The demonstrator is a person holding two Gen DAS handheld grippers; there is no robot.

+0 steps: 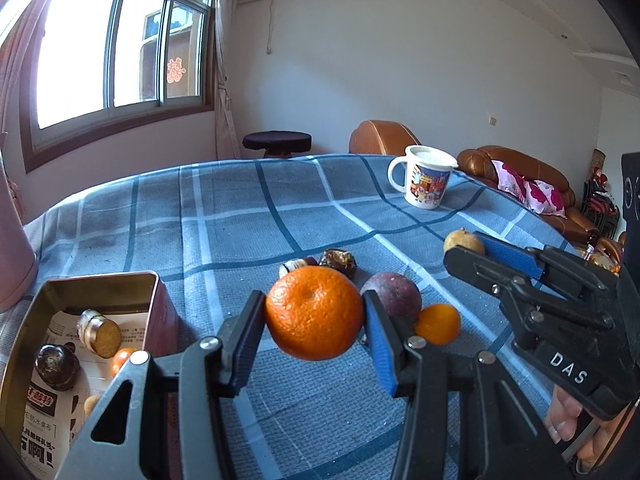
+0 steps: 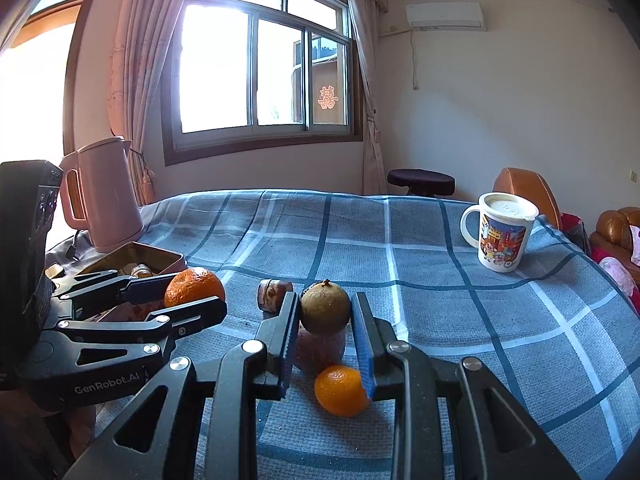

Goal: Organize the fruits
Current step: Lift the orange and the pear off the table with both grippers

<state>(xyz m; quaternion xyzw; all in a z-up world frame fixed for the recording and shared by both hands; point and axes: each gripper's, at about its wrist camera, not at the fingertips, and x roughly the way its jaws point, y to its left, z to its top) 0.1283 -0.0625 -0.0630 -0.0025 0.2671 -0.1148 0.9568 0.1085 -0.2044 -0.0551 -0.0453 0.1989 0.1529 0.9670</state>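
The left gripper (image 1: 314, 314) has its two fingers clamped on a big orange (image 1: 314, 312), one blue pad on each side, and holds it up above the blue checked tablecloth (image 1: 240, 216); the right wrist view shows the same orange (image 2: 195, 287) pinched at the tip of that gripper (image 2: 188, 294), just in front of the metal tin (image 2: 160, 258).

The right gripper (image 2: 326, 312) is closed on a small brownish round fruit (image 2: 325, 309), which sits between its pads clear of the cloth; in the left wrist view this gripper (image 1: 468, 246) reaches in from the right with the fruit (image 1: 464, 242) at its tip.

On the cloth below lie a purple round fruit (image 1: 394, 292) and a small orange (image 1: 438, 324), touching each other; in the right wrist view the small orange (image 2: 340, 391) lies against the gripper's right pad, and the purple fruit (image 2: 320, 350) is partly hidden behind the held fruit.

Two wrapped brown sweets (image 1: 338, 262) lie just behind the big orange, near each other.

The open tin (image 1: 100, 284) stands at the left on the cloth, lined with printed paper, and holds a few wrapped sweets (image 1: 98, 332) and a bit of orange fruit (image 1: 122, 358), half hidden by the gripper.

A lidded white cartoon mug (image 1: 424, 182) stands well apart near the far right edge of the table; a pink kettle (image 2: 104, 196) stands behind the tin.
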